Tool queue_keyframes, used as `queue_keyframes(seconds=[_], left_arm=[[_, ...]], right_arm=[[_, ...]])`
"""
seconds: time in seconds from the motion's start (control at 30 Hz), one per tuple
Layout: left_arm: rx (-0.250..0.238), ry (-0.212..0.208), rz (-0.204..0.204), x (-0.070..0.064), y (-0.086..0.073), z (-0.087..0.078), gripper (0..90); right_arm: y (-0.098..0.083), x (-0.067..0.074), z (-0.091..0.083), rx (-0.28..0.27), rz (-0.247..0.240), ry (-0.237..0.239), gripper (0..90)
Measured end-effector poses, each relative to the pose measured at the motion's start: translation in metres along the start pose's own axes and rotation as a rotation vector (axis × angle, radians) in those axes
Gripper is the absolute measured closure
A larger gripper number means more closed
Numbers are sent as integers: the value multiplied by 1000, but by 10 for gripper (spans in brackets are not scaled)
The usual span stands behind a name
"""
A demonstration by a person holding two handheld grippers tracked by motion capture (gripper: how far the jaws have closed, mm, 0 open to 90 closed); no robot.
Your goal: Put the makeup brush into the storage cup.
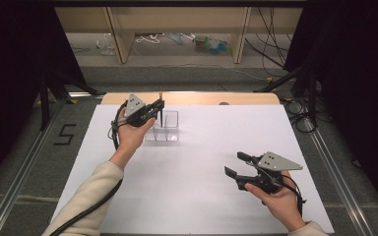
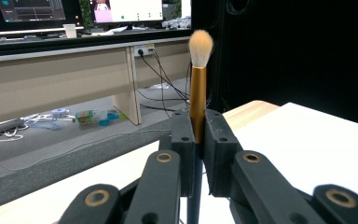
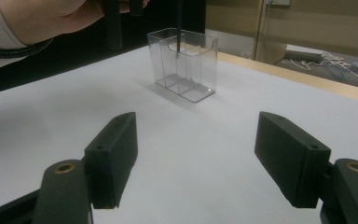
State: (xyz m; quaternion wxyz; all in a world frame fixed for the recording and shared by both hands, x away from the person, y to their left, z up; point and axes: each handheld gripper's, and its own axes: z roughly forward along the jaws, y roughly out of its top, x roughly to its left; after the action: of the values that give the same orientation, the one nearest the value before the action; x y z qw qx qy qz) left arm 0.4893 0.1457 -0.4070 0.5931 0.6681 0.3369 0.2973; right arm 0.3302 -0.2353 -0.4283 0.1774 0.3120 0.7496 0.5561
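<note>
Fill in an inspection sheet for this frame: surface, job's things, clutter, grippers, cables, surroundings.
Surface: white table top, wooden edge at the far side.
Job's things: makeup brush held upright, bristles up; clear divided holder standing on the table, the brush's dark lower end reaching into it.
Clutter: nothing seen on the table.
Grippers: left gripper shut on the brush above the holder; right gripper open, nothing between its fingers, apart from the holder.
Cables: one black cable trails along the left forearm.
Surroundings: black curtains at both sides, wooden desk legs and loose wires on the floor beyond.
</note>
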Motion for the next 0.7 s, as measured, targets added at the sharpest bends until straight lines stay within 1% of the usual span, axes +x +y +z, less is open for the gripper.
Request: queue_keyframes(seconds=[0.1,0.2,0.27,0.3,0.6,0.7], left_arm=[[1,-1,-8,0,-1,1,835],[2,2,-9,0,-2,1,835],[5,10,-1,0,-2,0,836],[4,10,-15,0,-3,0,836],[9,15,-5,0,-6,1,836],[11,16,-14,-1,-7,2,836]], right_arm=[[0,0,0,3,-3,-6,309],[0,0,0,3,-2,-1,308],[0,0,0,4,-3,-6,308],[0,0,0,0,1,1,308],[0,0,0,0,0,0,308],[0,0,0,4,-3,-5,309]])
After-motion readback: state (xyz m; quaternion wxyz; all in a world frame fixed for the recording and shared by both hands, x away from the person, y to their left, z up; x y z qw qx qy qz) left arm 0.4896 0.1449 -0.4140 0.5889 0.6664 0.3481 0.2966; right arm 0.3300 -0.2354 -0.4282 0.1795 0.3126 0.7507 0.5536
